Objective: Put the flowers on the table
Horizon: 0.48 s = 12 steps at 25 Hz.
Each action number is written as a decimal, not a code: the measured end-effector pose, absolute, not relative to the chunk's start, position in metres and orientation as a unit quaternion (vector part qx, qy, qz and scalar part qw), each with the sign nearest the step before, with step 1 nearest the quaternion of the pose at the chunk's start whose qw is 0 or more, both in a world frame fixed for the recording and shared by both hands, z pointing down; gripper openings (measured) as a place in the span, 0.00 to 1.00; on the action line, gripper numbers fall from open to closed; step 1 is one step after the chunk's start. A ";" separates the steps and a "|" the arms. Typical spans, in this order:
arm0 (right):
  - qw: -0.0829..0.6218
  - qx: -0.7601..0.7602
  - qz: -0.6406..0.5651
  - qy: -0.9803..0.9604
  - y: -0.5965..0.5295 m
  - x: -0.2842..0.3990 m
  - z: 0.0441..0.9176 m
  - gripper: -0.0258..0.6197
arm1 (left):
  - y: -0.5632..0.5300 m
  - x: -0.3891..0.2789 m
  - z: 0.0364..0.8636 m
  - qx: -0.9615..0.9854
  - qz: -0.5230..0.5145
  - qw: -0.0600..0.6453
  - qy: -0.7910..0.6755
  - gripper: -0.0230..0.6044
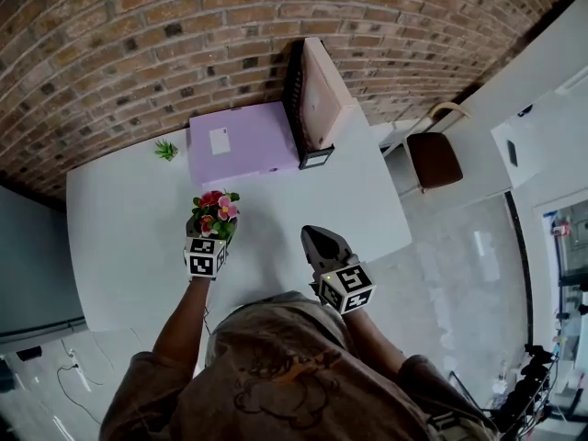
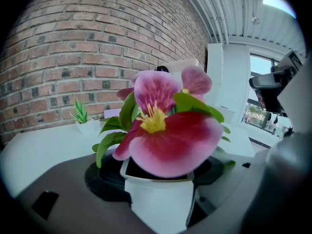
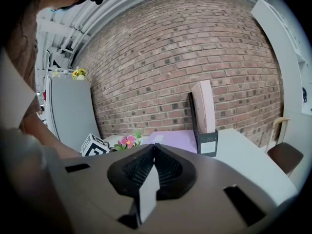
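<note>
Back edge: purple box [image 1: 241, 142] and upright file holder [image 1: 322, 95] stand against the brick wall [image 1: 138, 35]; small green plant [image 1: 166, 150] just left of the box
Left and middle: bare table [image 1: 119, 228] on both sides of the flowers [image 1: 216, 211] held in the left gripper [image 1: 209, 231]; room to pass
Right: table bare to its edge; chair [image 1: 434, 159] beyond
</note>
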State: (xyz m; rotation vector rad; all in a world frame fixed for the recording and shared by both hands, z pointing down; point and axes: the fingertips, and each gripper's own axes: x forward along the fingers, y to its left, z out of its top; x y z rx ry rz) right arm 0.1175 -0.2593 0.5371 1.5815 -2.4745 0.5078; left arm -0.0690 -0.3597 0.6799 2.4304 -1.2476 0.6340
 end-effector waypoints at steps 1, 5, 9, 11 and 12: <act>0.081 0.529 0.170 -0.827 -0.259 0.119 0.537 0.04 | -0.360 -0.068 0.682 0.854 0.226 0.167 -0.438 0.62; 0.084 0.531 0.171 -0.826 -0.256 0.123 0.538 0.04 | -0.358 -0.066 0.689 0.851 0.235 0.167 -0.438 0.62; 0.088 0.534 0.172 -0.823 -0.253 0.127 0.540 0.04 | -0.358 -0.063 0.696 0.849 0.242 0.165 -0.439 0.62; 0.088 0.534 0.173 -0.823 -0.253 0.127 0.540 0.04 | -0.358 -0.062 0.698 0.848 0.244 0.165 -0.440 0.62; 0.089 0.534 0.173 -0.823 -0.253 0.127 0.540 0.04 | -0.358 -0.063 0.699 0.848 0.246 0.165 -0.440 0.62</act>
